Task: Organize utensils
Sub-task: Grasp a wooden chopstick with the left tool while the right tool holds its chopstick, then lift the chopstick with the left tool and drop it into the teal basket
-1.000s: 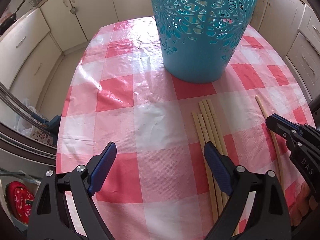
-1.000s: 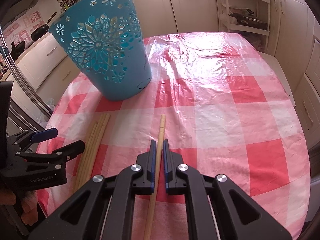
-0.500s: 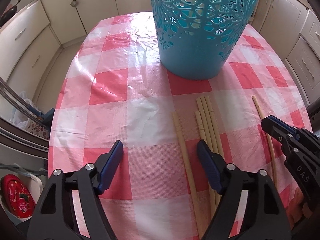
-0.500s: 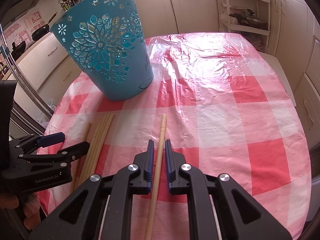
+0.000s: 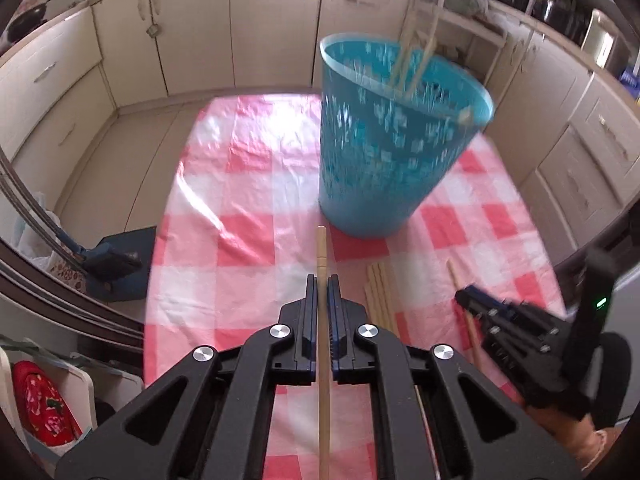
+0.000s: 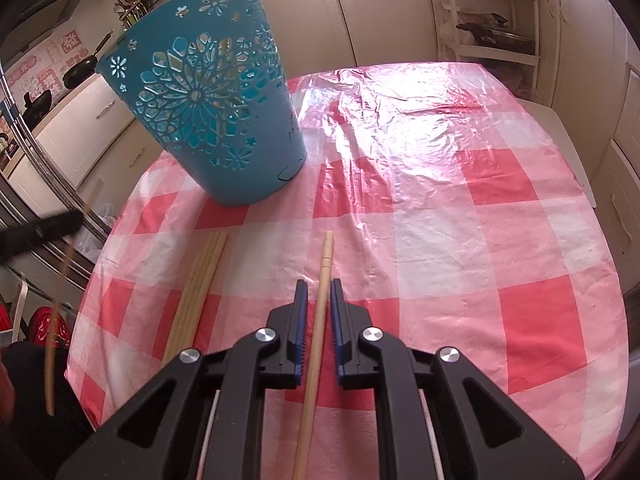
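Observation:
My left gripper (image 5: 323,280) is shut on a wooden chopstick (image 5: 321,252) and holds it lifted above the checked table, pointing at the blue cut-out basket (image 5: 384,168), which holds a few chopsticks. My right gripper (image 6: 319,288) is slightly open around another chopstick (image 6: 325,256) lying on the cloth; its pads stand a little apart from it. A bundle of several chopsticks (image 6: 202,276) lies on the cloth left of it and also shows in the left wrist view (image 5: 380,292). The left gripper appears blurred at the left edge of the right wrist view (image 6: 48,228).
The red-and-white checked tablecloth (image 6: 460,200) covers an oval table. The basket (image 6: 208,120) stands at its far left part. Cream kitchen cabinets (image 5: 192,32) surround the table. A blue dustpan (image 5: 112,260) sits on the floor to the left.
My left gripper closed on a chopstick and rose with it, tilting up toward the basket. My right gripper opened slightly around its chopstick, which stays on the cloth.

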`<state>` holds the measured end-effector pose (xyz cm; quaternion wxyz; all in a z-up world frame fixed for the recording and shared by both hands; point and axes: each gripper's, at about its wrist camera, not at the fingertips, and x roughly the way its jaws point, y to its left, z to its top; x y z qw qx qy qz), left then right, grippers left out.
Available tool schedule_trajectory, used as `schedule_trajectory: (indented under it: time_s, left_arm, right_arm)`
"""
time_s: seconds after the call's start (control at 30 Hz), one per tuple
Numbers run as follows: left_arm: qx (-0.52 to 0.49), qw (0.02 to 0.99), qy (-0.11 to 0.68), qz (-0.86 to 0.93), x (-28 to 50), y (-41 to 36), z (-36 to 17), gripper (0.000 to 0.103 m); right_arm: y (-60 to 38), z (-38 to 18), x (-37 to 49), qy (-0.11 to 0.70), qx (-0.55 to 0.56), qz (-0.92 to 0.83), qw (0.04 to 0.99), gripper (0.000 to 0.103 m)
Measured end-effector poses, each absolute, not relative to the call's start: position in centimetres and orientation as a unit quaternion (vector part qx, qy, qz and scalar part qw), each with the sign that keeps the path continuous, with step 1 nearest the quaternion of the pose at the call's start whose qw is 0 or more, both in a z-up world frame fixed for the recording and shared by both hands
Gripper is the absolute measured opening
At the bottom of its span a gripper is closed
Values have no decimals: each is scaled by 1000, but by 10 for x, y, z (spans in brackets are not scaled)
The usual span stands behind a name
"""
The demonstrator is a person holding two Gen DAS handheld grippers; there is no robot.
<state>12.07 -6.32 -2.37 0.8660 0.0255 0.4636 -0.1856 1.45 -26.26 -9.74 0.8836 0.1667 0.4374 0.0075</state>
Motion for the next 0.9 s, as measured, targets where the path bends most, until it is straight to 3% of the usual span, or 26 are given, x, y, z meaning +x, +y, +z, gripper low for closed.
schedule_trajectory:
  time_s: [0.17, 0.37, 0.57, 0.9]
  left_arm:
    - [-22, 914, 339, -220, 130, -62, 78, 5]
    - [-50, 952, 207, -218, 156, -97, 136, 5]
    - [-58, 969, 167, -174, 195, -136, 122, 5]
    - [-16, 963, 224, -148, 220, -153, 52, 5]
  right_arm:
    - [-263, -97, 15, 436, 167, 8, 884, 15]
    - [-262, -98, 15, 433, 167, 10, 886, 15]
    - [-259, -98, 15, 431, 157, 9, 889, 17]
    - [-251, -96, 18, 429, 146, 16, 892, 28]
